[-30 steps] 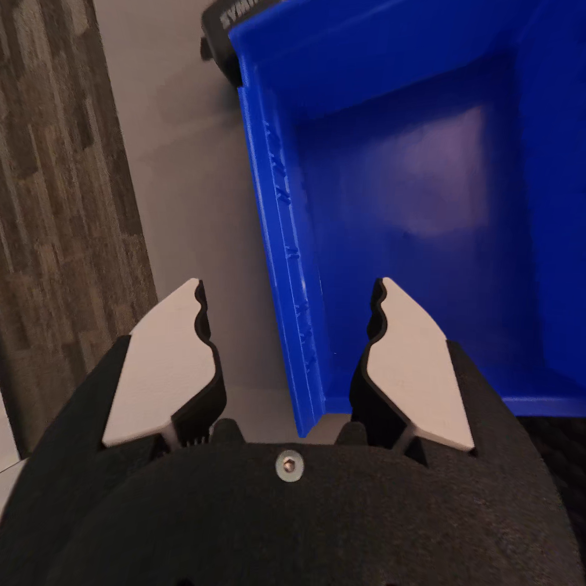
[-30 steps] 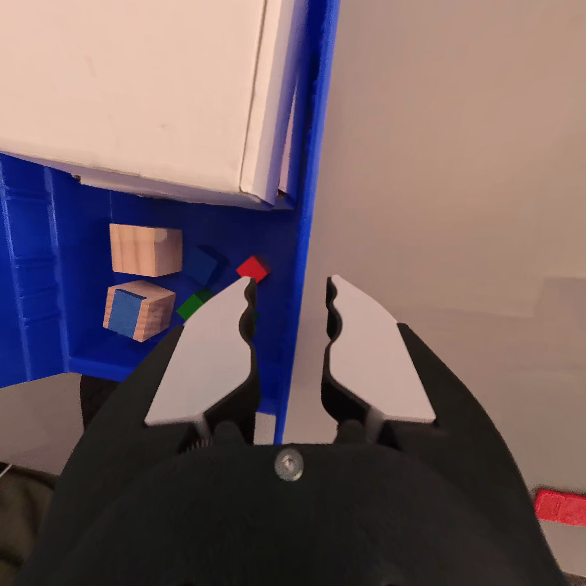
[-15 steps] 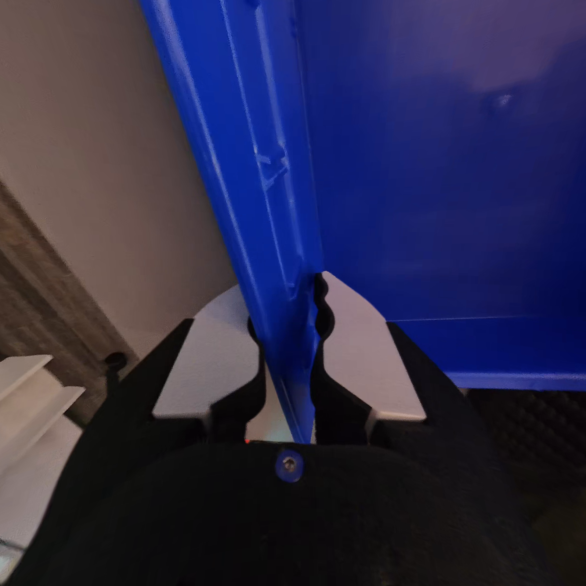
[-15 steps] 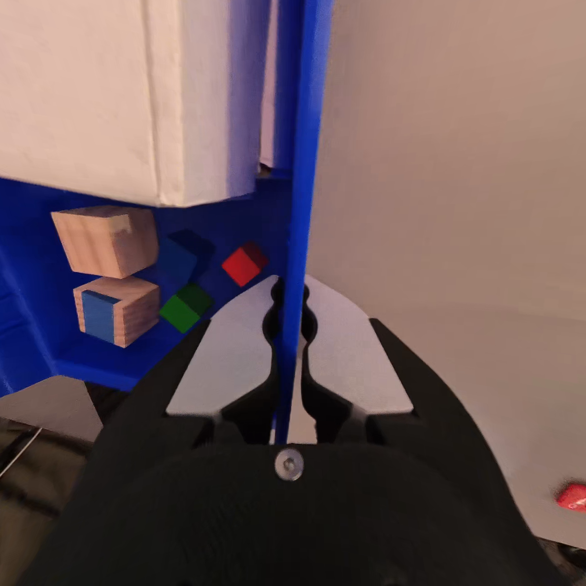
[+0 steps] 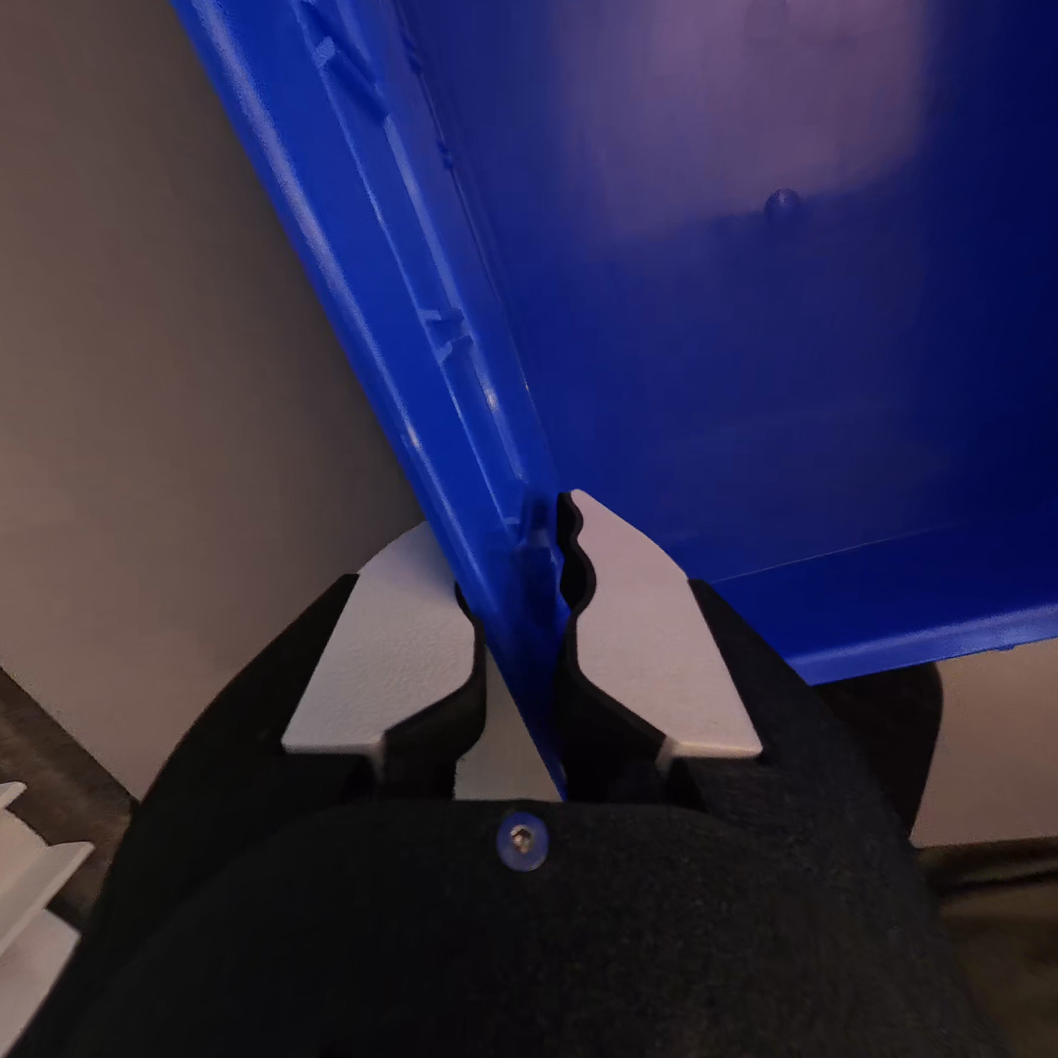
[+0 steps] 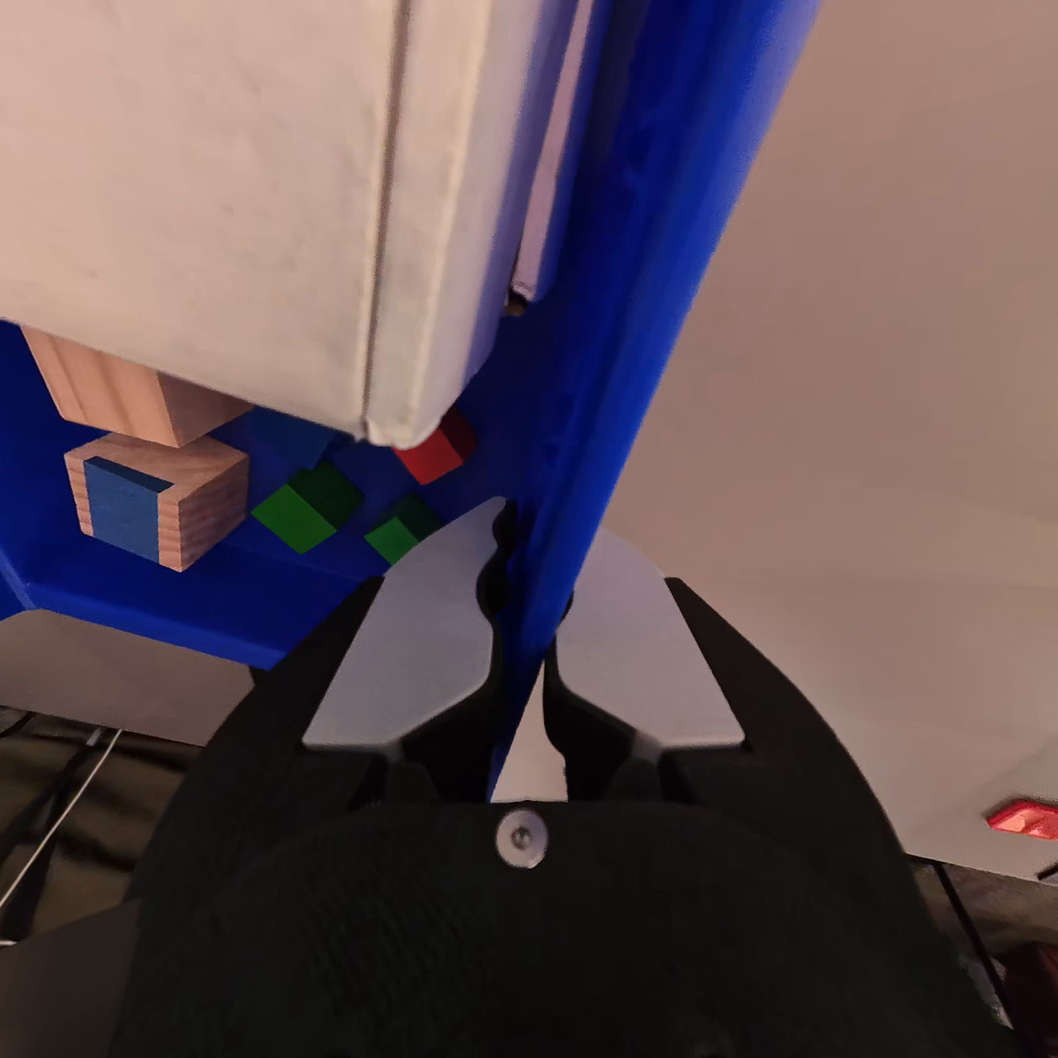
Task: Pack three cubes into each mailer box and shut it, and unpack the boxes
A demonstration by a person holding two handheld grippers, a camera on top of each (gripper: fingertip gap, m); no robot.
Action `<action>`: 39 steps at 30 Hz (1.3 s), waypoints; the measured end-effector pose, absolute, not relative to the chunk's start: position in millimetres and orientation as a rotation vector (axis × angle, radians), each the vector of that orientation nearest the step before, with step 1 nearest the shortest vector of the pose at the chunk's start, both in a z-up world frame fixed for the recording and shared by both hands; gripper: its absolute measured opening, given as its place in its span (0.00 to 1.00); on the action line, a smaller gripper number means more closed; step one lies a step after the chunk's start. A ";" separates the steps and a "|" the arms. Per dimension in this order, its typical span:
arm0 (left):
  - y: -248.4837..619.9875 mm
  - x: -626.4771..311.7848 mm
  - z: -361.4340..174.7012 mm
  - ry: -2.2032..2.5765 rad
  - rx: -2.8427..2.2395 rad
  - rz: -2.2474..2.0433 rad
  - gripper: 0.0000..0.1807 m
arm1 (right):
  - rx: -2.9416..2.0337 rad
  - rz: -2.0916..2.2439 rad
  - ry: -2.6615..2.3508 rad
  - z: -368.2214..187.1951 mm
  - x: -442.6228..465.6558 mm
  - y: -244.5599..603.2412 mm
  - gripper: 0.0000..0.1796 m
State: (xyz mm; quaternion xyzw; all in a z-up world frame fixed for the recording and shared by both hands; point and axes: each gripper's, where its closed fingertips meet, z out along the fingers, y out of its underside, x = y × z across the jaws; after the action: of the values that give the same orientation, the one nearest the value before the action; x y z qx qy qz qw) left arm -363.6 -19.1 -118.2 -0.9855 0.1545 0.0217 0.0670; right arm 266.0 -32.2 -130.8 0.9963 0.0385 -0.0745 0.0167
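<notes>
My left gripper (image 5: 532,549) is shut on the left wall of a blue bin (image 5: 401,286), near its front corner; the bin's inside looks bare. My right gripper (image 6: 538,544) is shut on the right wall of a blue bin (image 6: 647,286). This bin holds a white mailer box (image 6: 200,200), whose corner hangs over the cubes. Below it lie a plain wooden cube (image 6: 126,389), a wooden cube with a blue face (image 6: 154,504), two small green cubes (image 6: 303,509) (image 6: 401,532), a small red cube (image 6: 435,452) and a small blue cube (image 6: 286,429).
Both bins are over a grey table (image 5: 143,343), which also shows right of the right bin (image 6: 859,401). Carpet floor (image 5: 46,744) and a white ribbed part (image 5: 28,859) are at lower left. A red object (image 6: 1025,818) lies near the table's front edge. Cables (image 6: 57,801) hang below it. Some 65 cm of space lies between my two pairs of fingers.
Both grippers closed from open onto the bin walls. Since then the bins have tilted in view, and the white box has slid down over the cubes toward the front corner.
</notes>
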 end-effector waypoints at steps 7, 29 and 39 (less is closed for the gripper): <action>-9.7 -326.5 -119.1 0.533 -2.855 0.191 0.16 | 3.074 -0.255 0.236 -131.5 194.6 -20.6 0.05; 25.5 -327.6 85.1 0.418 -1.830 0.470 0.31 | 3.075 -0.282 0.433 -129.7 130.4 -10.2 0.16; 35.8 -336.0 110.7 0.377 -1.754 0.351 0.34 | 3.918 -0.447 0.728 47.2 77.2 -14.6 0.18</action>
State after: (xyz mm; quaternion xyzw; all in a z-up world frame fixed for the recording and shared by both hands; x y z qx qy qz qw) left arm -336.0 35.8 110.7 -0.7598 0.1632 0.1520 0.6107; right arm 77.2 -14.6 47.2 0.8864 0.1647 -0.1011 -0.4207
